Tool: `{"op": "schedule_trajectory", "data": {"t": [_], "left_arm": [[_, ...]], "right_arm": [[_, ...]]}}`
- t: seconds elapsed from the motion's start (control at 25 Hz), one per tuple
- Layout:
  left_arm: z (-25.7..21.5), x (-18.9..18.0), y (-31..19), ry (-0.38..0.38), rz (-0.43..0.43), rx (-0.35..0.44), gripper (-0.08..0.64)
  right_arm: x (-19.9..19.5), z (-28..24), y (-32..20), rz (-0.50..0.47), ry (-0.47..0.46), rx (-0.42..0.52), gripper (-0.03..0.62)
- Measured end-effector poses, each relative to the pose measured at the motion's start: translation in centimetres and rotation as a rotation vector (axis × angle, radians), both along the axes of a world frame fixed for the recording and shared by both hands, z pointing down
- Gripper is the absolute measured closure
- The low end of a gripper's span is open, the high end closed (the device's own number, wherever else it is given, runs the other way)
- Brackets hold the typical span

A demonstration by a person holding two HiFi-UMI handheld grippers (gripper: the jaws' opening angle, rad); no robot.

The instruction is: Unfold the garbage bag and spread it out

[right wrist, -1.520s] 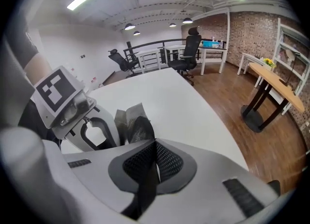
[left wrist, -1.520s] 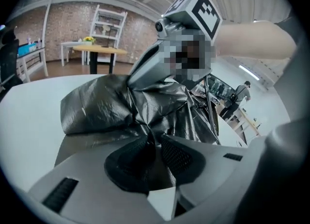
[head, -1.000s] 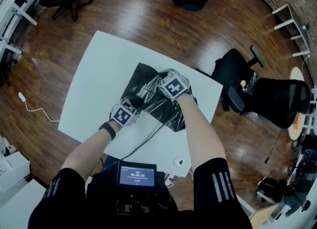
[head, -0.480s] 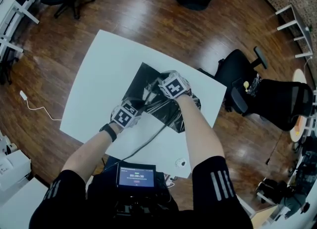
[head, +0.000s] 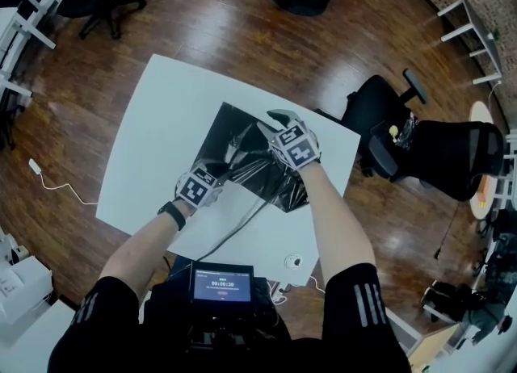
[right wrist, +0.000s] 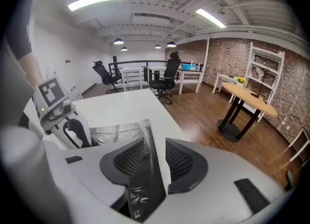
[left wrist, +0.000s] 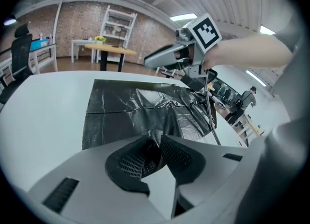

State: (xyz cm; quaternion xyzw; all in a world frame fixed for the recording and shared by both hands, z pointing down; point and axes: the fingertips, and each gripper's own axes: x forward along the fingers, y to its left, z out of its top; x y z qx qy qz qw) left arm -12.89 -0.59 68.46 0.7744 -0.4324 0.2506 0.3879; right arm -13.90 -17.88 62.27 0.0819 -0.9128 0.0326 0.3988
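White bench (head: 153,121) on a wooden floor (head: 202,24), centre of the head view. Black garbage bag (head: 242,149) lies on the bench, right of its middle. The bag's upper-left part is flat with a sharp corner. Its lower-right part is crumpled and shiny, reaching close to the bench's right edge.

Left tool (head: 218,173) sits at the bag's lower-left edge, low over the bench. In the left gripper view its jaws are clenched on a pinch of black film at the near edge of the bag. The rest of the sheet spreads away toward the top of that frame, with one straight crease down its left side.

Right tool (head: 275,118) is above the bag's upper-right part, lifted off the surface. Its jaws have just been opening. The right gripper view shows them standing apart, released, with a narrow strip of bag in the gap. The pads are not pressing on it.

Thin cable (head: 234,230) runs across the bench's lower part toward the bottom of the frame. Black office chair (head: 452,157) stands at the right edge of the head view, well apart from the bench.
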Motion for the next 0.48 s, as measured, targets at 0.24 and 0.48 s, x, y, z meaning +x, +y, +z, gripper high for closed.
{"op": "schedule_trajectory", "data": {"t": [0.24,0.48], "left_arm": [[-1.6,-0.9,-1.2,-0.018,0.0,0.073,0.471],[-2.9,-2.4,-3.8,-0.186,0.154,0.231,0.461]], "right_arm": [[5.2,-4.1,-0.3,0.086,-0.116,0.012,0.421],[11.4,-4.7,1.8,0.164,-0.078,-0.006,0.428]]}}
